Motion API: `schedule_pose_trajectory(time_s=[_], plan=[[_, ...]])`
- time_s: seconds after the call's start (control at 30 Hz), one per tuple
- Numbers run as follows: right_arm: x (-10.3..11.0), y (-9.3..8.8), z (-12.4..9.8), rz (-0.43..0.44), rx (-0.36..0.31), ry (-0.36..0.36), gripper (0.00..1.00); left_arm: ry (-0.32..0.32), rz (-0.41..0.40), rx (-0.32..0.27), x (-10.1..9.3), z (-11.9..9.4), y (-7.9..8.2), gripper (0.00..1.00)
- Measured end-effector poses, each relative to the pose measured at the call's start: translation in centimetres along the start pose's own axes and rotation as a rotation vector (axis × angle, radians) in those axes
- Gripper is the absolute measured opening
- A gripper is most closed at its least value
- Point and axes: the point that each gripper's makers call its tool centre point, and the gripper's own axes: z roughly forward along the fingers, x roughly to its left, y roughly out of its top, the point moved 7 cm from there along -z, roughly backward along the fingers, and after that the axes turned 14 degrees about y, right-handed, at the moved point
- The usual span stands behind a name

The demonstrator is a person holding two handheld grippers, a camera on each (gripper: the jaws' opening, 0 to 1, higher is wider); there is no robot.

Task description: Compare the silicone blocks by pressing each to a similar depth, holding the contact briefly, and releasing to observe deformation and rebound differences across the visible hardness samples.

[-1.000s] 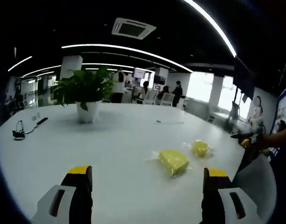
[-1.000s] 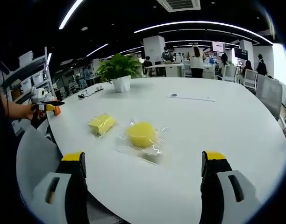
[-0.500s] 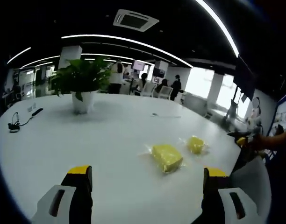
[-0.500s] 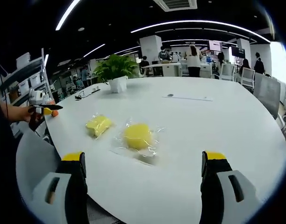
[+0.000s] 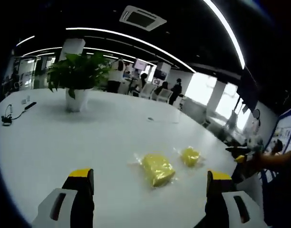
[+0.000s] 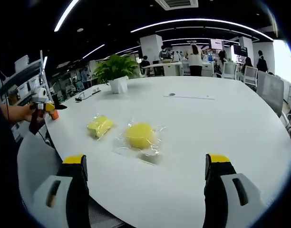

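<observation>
Two yellow silicone blocks in clear wrap lie on the white table [image 6: 221,123]. In the right gripper view the round block [image 6: 140,135] lies just ahead, with the rectangular block [image 6: 101,126] to its left. My right gripper [image 6: 146,178] is open, short of both and holding nothing. The left gripper view has the rectangular block [image 5: 157,169] nearest and the round block [image 5: 189,155] beyond it. My left gripper [image 5: 150,190] is open and empty, above the table [image 5: 88,137] and apart from the blocks. Each gripper appears small at the edge of the other's view, held in a hand.
A potted plant [image 5: 76,78] [image 6: 118,73] stands far back on the table. A black cable [image 5: 12,114] lies near the far left edge, and a thin strip [image 6: 189,97] lies beyond the blocks. Chairs, desks and people fill the room behind.
The left gripper's camera has swung, so the blocks now sit lower and further left in its view. The right gripper view has hardly shifted. The blocks lie where they were.
</observation>
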Motion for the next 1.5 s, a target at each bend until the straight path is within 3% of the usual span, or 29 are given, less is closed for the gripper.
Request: schedule_pose_trajectory(time_s=[0.23,0.4,1.0,1.1,1.23,1.3,1.5], plan=[[0.0,-0.3,-0.2,0.012,-0.003,-0.011,0.96,-0.035,-0.022,0.003,-1.3,1.6,1.4,1.0],[0.3,-0.2,-0.2,0.018,-0.005,-0.013,0.96,-0.081,-0.046,0.021,-3.3,3.4,2.4,1.0],[-0.2,-0.3,-0.4,0.021,-0.014,-0.015,0.96,-0.177,0.001,0.093,-8.2,9.2,4.0,1.0],[-0.4,-0.4,-0.7,0.028,-0.02,-0.021,0.96,-0.18,-0.043,0.106,-8.4,10.1,4.3,1.0],[-0.6,-0.7,-0.9,0.034,-0.022,-0.026,0.96,-0.163,-0.17,0.148,-8.7,11.6,4.6,1.0],[-0.8,-0.8,-1.2,0.041,-0.026,-0.034,0.96,-0.162,-0.208,0.133,-8.9,12.3,5.1,1.0],[-1.0,-1.0,-1.6,0.051,-0.026,-0.038,0.96,-0.183,-0.203,0.16,-10.0,14.1,5.0,1.0]])
